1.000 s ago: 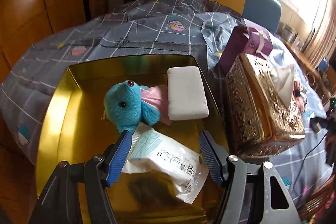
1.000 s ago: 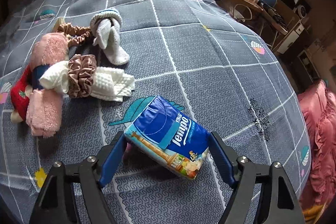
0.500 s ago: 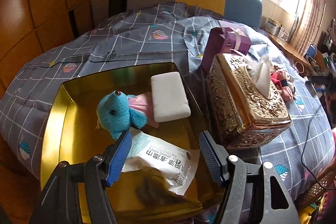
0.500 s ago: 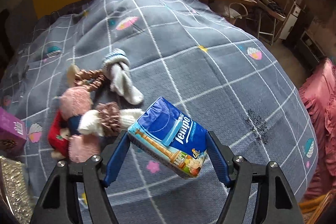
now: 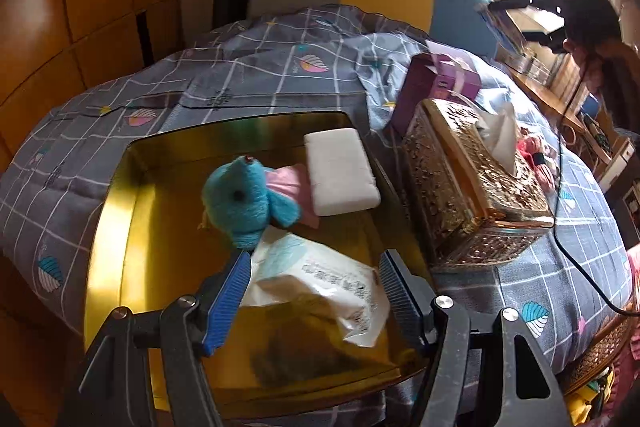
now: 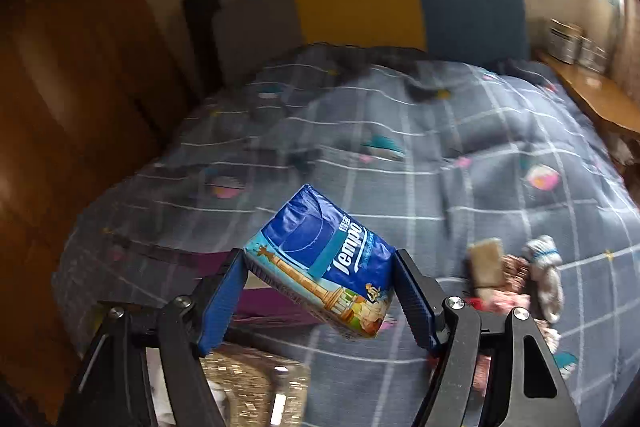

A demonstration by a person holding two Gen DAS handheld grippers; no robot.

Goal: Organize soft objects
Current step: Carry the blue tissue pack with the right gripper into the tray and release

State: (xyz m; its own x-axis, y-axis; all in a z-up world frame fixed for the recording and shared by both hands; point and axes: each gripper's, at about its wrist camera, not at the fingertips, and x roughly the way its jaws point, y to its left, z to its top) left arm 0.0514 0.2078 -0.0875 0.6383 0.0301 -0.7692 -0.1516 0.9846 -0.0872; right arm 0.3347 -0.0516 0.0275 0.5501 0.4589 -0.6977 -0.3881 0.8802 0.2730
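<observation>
The right gripper (image 6: 320,267) pinches a blue Tempo tissue pack (image 6: 326,267) between its blue-padded fingers (image 6: 412,297), lifted clear above the grey checked quilt (image 6: 400,147). To its right on the quilt lies a heap of scrunchies and small plush items (image 6: 516,275). The left gripper (image 5: 314,281) hangs spread and empty over a shiny gold rectangular tin (image 5: 120,227). Inside the tin are a white plastic wipes packet (image 5: 320,279), a turquoise plush toy (image 5: 244,201) and a white rectangular sponge block (image 5: 340,177). Just right of the tin stands an ornate gold tissue box (image 5: 460,187), with a purple carton (image 5: 436,87) beyond it.
</observation>
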